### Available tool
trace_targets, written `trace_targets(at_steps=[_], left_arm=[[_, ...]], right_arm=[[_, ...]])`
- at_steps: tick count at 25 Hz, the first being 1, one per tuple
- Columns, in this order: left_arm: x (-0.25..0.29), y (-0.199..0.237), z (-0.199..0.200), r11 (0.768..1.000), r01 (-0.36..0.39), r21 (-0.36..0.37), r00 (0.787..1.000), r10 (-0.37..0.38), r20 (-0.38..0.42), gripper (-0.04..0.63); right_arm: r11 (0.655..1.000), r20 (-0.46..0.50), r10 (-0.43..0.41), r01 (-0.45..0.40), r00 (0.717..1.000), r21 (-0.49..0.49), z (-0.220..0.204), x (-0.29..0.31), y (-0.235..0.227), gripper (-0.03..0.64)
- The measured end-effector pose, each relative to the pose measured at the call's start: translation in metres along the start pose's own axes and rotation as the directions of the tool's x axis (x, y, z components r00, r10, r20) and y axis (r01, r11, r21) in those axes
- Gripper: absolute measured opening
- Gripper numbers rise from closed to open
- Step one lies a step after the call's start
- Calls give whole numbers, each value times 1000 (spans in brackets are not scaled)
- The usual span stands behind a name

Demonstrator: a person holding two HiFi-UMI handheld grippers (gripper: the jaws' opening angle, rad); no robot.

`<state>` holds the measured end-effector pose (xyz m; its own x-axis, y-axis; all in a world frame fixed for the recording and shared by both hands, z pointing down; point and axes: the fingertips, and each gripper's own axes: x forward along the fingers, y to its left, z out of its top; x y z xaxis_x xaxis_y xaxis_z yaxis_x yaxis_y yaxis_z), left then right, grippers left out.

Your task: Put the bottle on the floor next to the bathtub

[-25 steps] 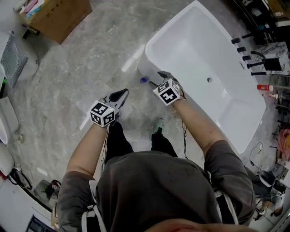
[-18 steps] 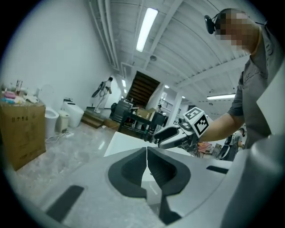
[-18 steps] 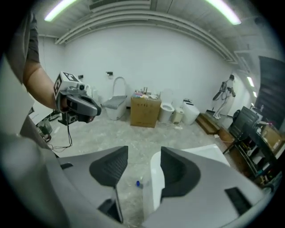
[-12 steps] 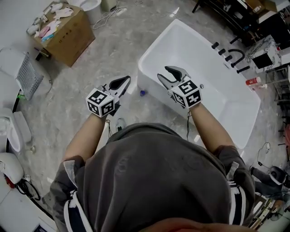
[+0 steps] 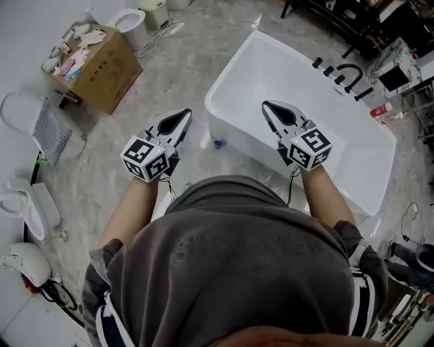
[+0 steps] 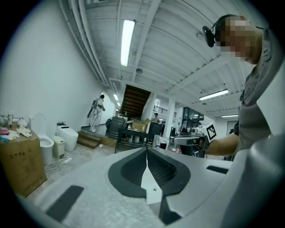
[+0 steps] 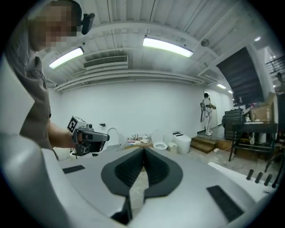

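Note:
The bottle shows only as a small blue-capped thing standing on the grey floor against the outer wall of the white bathtub. Neither gripper touches it. My left gripper is held above the floor left of the bottle, shut, with nothing between its jaws. My right gripper hovers over the tub's near rim, also shut and empty. In the left gripper view the jaws meet at the tip and the right gripper shows beyond. In the right gripper view the jaws are likewise together.
A cardboard box with clutter stands on the floor at the upper left, a toilet behind it. A grey rack and white fixtures lie at the left. Black taps line the tub's far rim.
My right gripper has gone from open to shut, empty, and moved from low beside the bottle up over the tub's rim. The bottle stays on the floor. The person has straightened up.

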<state>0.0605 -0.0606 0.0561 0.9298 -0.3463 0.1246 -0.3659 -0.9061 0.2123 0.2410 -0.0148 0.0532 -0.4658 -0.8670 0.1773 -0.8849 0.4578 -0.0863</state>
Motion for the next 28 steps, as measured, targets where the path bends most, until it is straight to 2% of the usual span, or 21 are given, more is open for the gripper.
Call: trace_targets(at_steps=[6, 13, 28], left_arm=[[6, -5, -1, 1000, -17, -13, 1000, 17, 4, 9], [8, -4, -10, 999, -33, -37, 999, 33, 4, 9], [8, -2, -12, 999, -23, -34, 1000, 23, -3, 9]], right_arm=[[996, 39, -4, 0, 999, 92, -4, -12, -16, -8], [998, 5, 39, -39, 999, 55, -11, 2, -6, -9], [998, -34, 55, -54, 998, 38, -17, 11, -3, -9]])
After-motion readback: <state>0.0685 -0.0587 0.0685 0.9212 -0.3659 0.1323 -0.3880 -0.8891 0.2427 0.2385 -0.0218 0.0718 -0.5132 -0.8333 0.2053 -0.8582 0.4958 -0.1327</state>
